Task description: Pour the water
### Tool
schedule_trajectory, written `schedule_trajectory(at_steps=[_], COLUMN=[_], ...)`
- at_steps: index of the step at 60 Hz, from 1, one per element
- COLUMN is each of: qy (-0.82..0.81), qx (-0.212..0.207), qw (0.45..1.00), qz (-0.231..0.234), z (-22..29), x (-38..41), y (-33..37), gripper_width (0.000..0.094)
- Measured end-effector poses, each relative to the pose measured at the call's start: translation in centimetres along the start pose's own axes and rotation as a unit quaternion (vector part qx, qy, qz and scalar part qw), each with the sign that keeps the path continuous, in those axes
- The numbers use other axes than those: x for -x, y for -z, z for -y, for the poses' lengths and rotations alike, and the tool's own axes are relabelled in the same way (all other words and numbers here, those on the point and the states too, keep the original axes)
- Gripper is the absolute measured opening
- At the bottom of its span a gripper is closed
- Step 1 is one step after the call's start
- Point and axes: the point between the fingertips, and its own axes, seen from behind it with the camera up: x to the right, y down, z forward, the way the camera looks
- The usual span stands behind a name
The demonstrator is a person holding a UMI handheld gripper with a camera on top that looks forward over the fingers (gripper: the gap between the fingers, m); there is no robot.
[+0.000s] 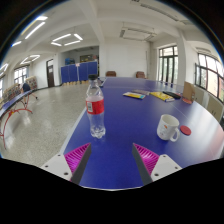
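A clear plastic water bottle (95, 108) with a red label and white cap stands upright on the blue table (125, 130), ahead of my left finger. A white mug (169, 127) with a red mark stands to the right, ahead of my right finger. My gripper (112, 160) is open and empty, its pink pads (78, 156) wide apart above the table's near part. Both objects are well beyond the fingertips.
Yellow papers (134, 96) and a booklet (164, 96) lie at the table's far end, with a brown box (188, 92) at the far right edge. A red object (186, 129) lies next to the mug. Blue partitions (78, 71) and open floor lie to the left.
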Motion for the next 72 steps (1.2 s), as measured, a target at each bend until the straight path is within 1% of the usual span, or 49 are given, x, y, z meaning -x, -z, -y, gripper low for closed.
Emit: schedule_trajectory(at_steps=[2, 3, 5, 6, 10, 17, 19, 21, 23, 24, 27, 28, 32, 35, 38, 39, 40, 44, 48, 52, 57, 60, 66, 69, 72], qy=[0.001, 0.002, 0.003, 0.004, 0.004, 0.011, 0.015, 0.018, 0.021, 0.023, 0.030, 0.031, 0.028, 0.023, 0.021, 0.021, 0.020, 0.016, -0.012, -0.059, -0.152, -0.216, -0.355, -0.434, -0.515], qx=[-0.012, -0.018, -0.033, -0.037, -0.058, -0.081, -0.088, -0.092, -0.095, -0.097, -0.104, -0.109, -0.119, -0.123, -0.122, -0.123, -0.124, -0.132, -0.145, -0.170, -0.205, -0.221, -0.238, -0.237, -0.232], qw=[1.000, 1.000, 0.999, 0.999, 0.998, 0.997, 0.996, 0.996, 0.995, 0.995, 0.994, 0.994, 0.992, 0.992, 0.992, 0.992, 0.992, 0.991, 0.988, 0.979, 0.954, 0.928, 0.850, 0.793, 0.727], qz=[0.006, 0.006, 0.011, 0.013, 0.017, 0.004, 0.003, -0.001, -0.004, -0.004, -0.002, -0.003, -0.004, 0.009, 0.019, 0.020, 0.023, 0.033, 0.058, 0.095, 0.159, 0.209, 0.308, 0.355, 0.391], z=[1.9, 2.0, 4.0, 4.0, 6.8, 9.3, 9.6, 10.0, 10.1, 10.2, 10.5, 10.5, 10.8, 10.8, 10.4, 10.4, 10.4, 11.1, 13.0, 15.7, 20.6, 23.9, 27.9, 30.2, 30.7], x=[1.5, 2.6, 3.1, 4.2, 5.1, 6.3, 6.4, 6.5, 6.6, 6.7, 6.9, 6.6, 6.3, 6.6, 7.1, 7.2, 6.9, 6.7, 7.2, 7.3, 6.5, 6.2, 3.8, 2.0, -0.8], y=[-1.9, -1.6, -4.6, -4.2, -8.0, -12.5, -13.6, -14.2, -15.0, -15.2, -15.7, -16.0, -15.5, -15.3, -15.3, -15.2, -15.3, -14.8, -13.4, -10.7, -6.8, -4.4, -0.4, 1.7, 1.9], gripper_width=[0.0853, 0.0855, 0.0850, 0.0855, 0.0852, 0.0843, 0.0826, 0.0800, 0.0744, 0.0705, 0.0544, 0.0513, 0.0467, 0.0398, 0.0360, 0.0361, 0.0330, 0.0326, 0.0328, 0.0328, 0.0330, 0.0328, 0.0328, 0.0329, 0.0329])
